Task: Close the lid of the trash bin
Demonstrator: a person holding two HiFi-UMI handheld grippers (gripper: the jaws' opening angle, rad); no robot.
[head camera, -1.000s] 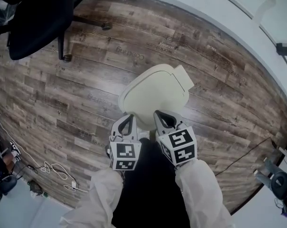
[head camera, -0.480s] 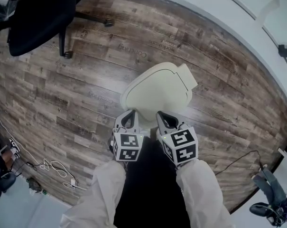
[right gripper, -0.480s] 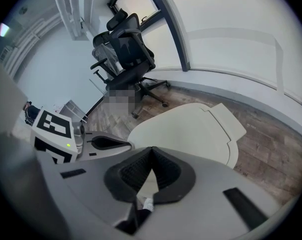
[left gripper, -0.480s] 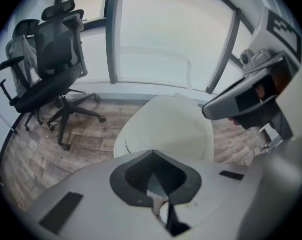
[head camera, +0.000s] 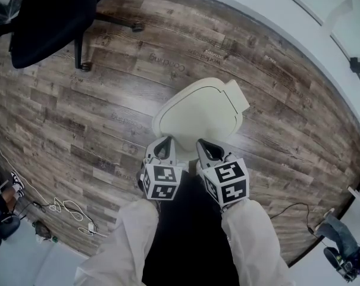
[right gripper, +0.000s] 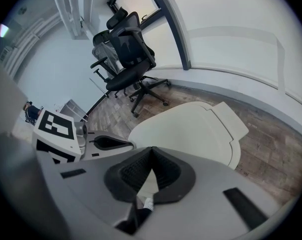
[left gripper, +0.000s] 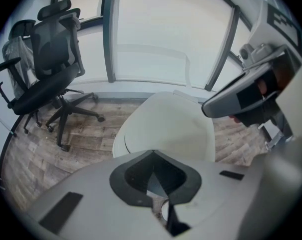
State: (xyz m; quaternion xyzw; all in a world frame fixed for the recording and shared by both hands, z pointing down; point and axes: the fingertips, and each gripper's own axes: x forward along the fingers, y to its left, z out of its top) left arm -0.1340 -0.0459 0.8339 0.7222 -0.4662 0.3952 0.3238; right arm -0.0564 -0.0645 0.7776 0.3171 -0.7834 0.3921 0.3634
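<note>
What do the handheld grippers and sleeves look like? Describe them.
Both the left gripper and right gripper are pale grey, with tapering jaws lined by dark ribbed pads and a white cube of black square markers behind. White sleeves cover both arms.

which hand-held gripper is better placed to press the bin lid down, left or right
Right, probably. The right hand-held gripper points at the near rim close to the middle of the lid, while the left hand-held gripper sits at its left edge. Both have their jaws together and hold nothing.
</note>
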